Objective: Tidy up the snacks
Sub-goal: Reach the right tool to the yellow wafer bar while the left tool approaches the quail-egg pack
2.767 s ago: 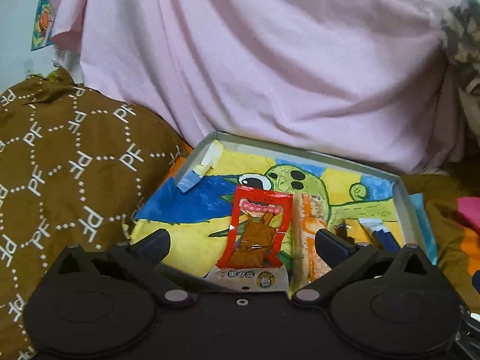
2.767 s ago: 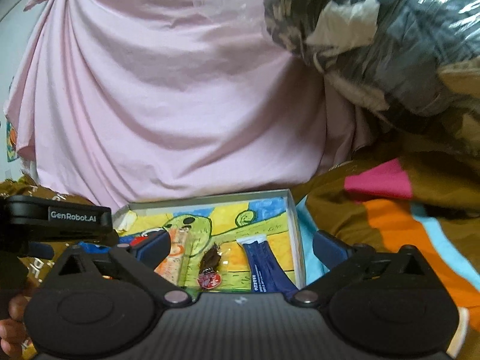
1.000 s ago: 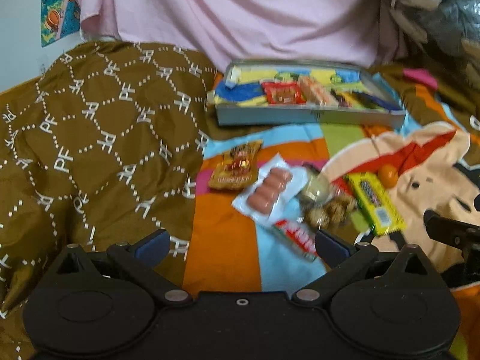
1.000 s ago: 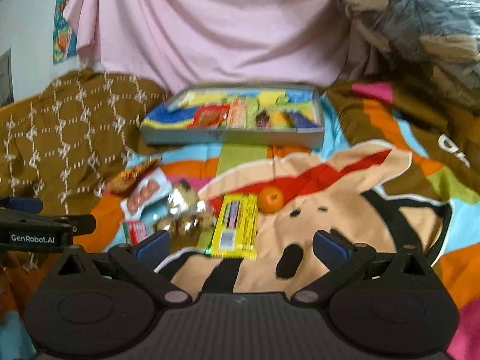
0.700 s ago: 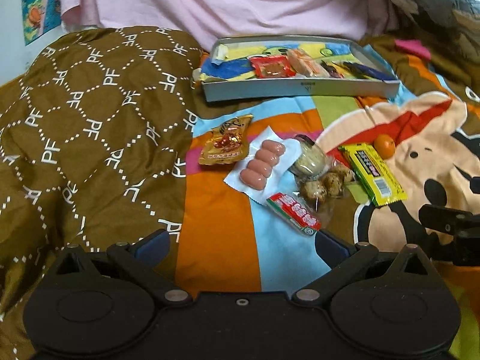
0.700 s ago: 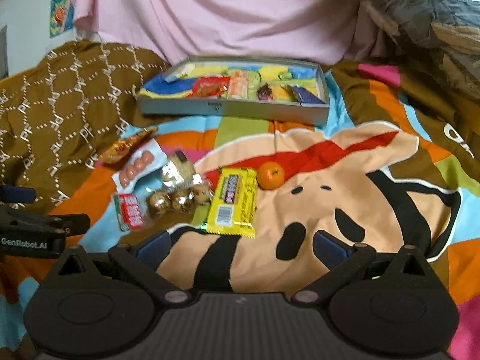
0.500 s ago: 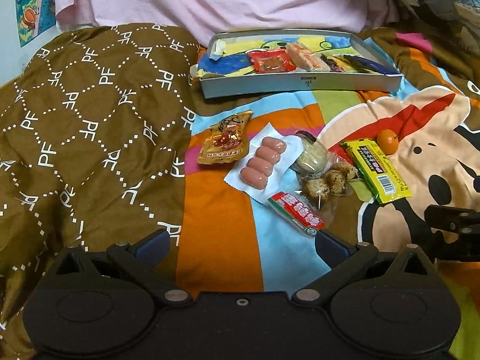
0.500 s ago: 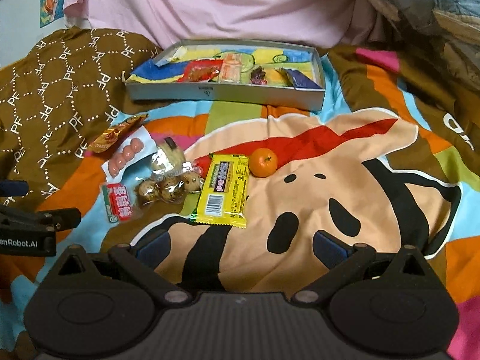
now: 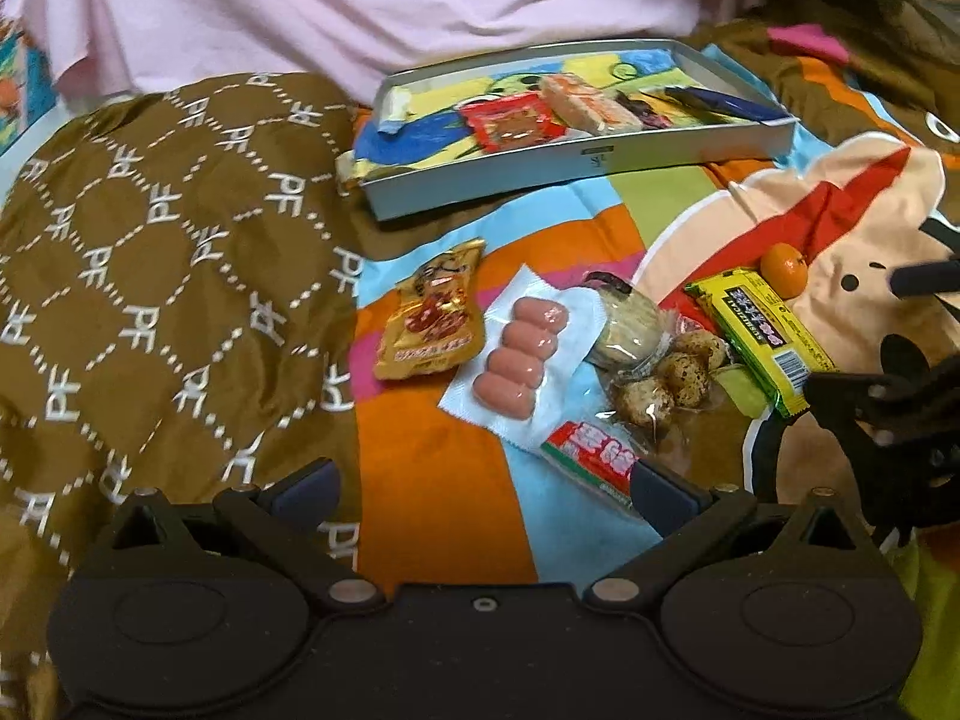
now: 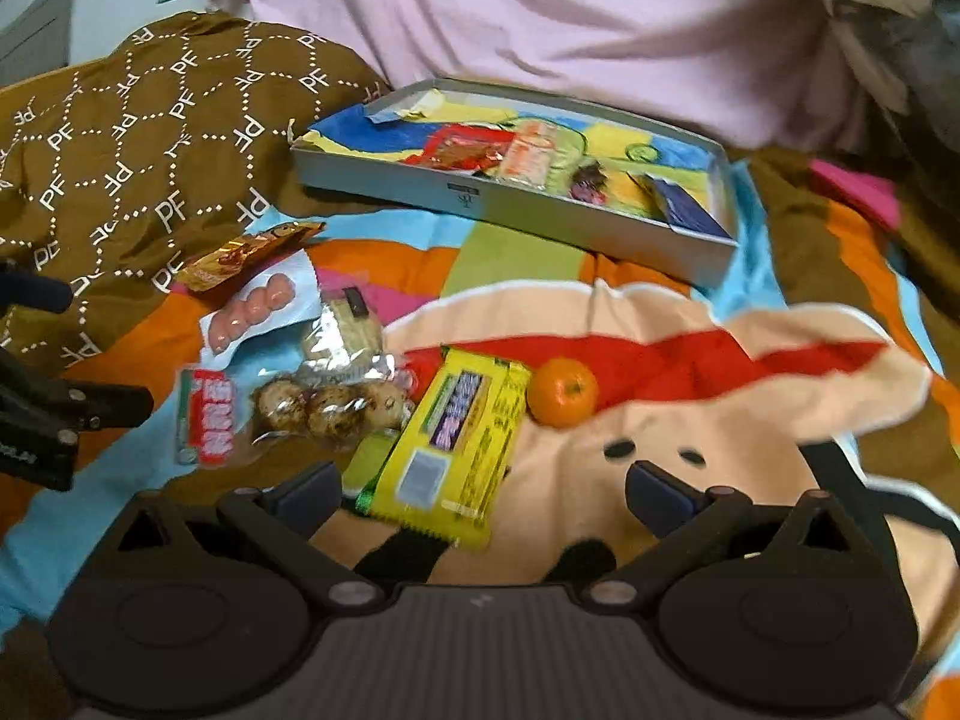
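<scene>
Hovering spread wide and empty, the left gripper (image 9: 483,483) and right gripper (image 10: 483,483) faced loose snacks near the gray tray (image 10: 540,216); the yellow bar (image 10: 456,444) likely wanted a flat, lengthwise pinch.

Both wrist views looked forward and down past spread fingers at the snack pile, at close range. The left view sat nearer the sausage pack (image 9: 521,360); the right, nearer the yellow bar (image 10: 453,447). Both shared the tray (image 9: 576,163) beyond the fingers.
</scene>
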The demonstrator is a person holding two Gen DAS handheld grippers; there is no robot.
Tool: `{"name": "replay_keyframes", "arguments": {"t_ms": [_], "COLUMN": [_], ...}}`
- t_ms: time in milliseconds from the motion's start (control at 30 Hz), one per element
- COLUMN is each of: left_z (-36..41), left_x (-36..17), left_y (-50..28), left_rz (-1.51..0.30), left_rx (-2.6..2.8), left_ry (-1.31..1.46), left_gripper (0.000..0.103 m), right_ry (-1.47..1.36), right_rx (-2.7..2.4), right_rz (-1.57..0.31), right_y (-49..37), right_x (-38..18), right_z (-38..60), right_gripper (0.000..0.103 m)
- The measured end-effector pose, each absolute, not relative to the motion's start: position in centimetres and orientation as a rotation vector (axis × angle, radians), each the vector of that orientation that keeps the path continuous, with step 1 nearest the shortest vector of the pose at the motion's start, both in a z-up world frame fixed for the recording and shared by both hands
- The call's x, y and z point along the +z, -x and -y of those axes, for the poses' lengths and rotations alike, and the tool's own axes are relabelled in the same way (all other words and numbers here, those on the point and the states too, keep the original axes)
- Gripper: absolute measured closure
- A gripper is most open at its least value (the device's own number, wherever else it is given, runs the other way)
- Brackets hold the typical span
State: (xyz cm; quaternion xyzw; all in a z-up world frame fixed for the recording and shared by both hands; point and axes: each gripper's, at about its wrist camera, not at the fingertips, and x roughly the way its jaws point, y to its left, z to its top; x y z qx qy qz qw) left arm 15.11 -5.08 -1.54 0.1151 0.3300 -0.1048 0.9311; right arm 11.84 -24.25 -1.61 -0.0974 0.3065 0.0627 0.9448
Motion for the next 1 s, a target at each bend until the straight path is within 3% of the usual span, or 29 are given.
{"name": "replay_keyframes", "arguments": {"t_ms": [400, 700, 1000], "left_z": [6.1, 6.8, 9.8], "left_x": [-1.9, -1.5, -2.1], "left_y": [-18.4, -19.0, -18.9], "left_rz": [-0.695, -0.684, -0.699], "left_rx": [-0.337, -0.444, -0.642], "left_ry": [-0.244, -0.225, -0.293], "left_gripper": [0.001, 0.004, 0.012], "right_ry": [0.128, 0.161, 0.155], "right_rx": [0.152, 0.181, 0.22], "right_rz": [-0.635, -0.693, -0.768], "right_y": [-15.3, -15.1, -13.5], "right_x": [-4.0, -4.2, -2.8], "right_z": [24.7, 24.1, 26.9], "right_gripper": [0.003, 0.044, 0.051]}}
